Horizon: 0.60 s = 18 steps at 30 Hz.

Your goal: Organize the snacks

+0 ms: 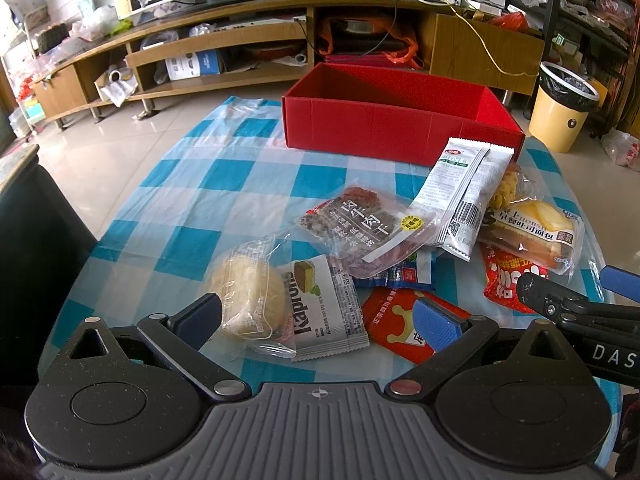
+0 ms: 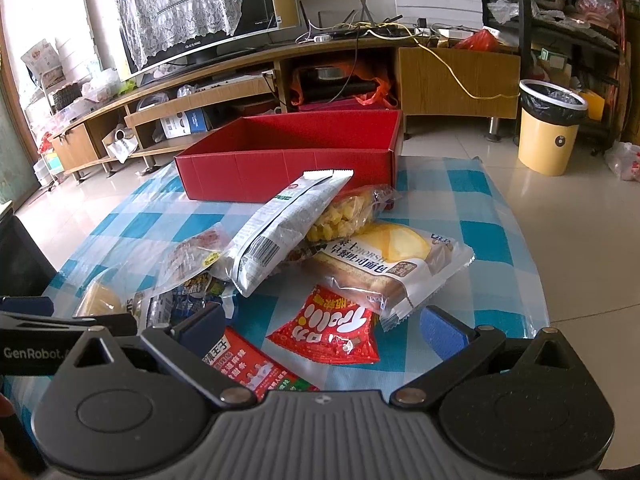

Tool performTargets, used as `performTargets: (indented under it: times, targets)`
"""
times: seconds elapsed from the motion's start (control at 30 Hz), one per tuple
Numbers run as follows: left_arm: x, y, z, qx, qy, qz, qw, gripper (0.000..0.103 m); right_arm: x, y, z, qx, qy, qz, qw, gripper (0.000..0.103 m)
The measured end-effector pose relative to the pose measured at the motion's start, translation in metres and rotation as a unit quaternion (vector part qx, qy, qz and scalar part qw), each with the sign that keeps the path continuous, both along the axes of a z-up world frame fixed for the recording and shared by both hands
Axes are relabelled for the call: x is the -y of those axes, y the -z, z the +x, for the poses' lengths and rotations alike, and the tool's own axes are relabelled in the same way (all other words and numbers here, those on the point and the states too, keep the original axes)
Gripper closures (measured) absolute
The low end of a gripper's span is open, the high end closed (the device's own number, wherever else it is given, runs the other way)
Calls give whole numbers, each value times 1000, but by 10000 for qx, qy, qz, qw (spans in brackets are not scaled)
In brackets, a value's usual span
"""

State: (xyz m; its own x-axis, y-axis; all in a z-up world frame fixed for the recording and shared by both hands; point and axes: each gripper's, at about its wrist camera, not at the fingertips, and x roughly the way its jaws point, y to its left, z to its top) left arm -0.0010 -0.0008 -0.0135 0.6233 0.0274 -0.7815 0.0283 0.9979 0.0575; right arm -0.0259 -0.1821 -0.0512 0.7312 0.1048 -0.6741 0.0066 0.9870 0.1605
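An open red box (image 1: 384, 128) stands at the far side of the checked tablecloth (image 1: 224, 176); it also shows in the right wrist view (image 2: 288, 168) and looks empty. Snack packets lie in a heap before it: a round bun (image 1: 244, 296), a Kaprons wafer pack (image 1: 324, 312), a beef jerky pack (image 1: 360, 228), a white-green sachet (image 1: 464, 192), sliced bread (image 2: 392, 264), a red snack bag (image 2: 332, 332). My left gripper (image 1: 320, 320) is open just above the bun and wafer pack. My right gripper (image 2: 320, 328) is open over the red snack bag.
A long wooden TV cabinet (image 1: 224, 40) with a television runs behind the table. A yellow waste bin (image 2: 548, 128) stands on the tiled floor at the right. A dark chair back (image 1: 36, 248) is at the table's left edge. The right gripper's fingers (image 1: 536, 288) show at the left view's right edge.
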Motion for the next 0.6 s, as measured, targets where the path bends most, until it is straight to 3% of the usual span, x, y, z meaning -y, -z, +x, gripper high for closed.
performTargets:
  times: [0.6]
  targets:
    - [1,0,0,-5,2,6,10000,2,0,1,0,-57,-4,10,10000,0]
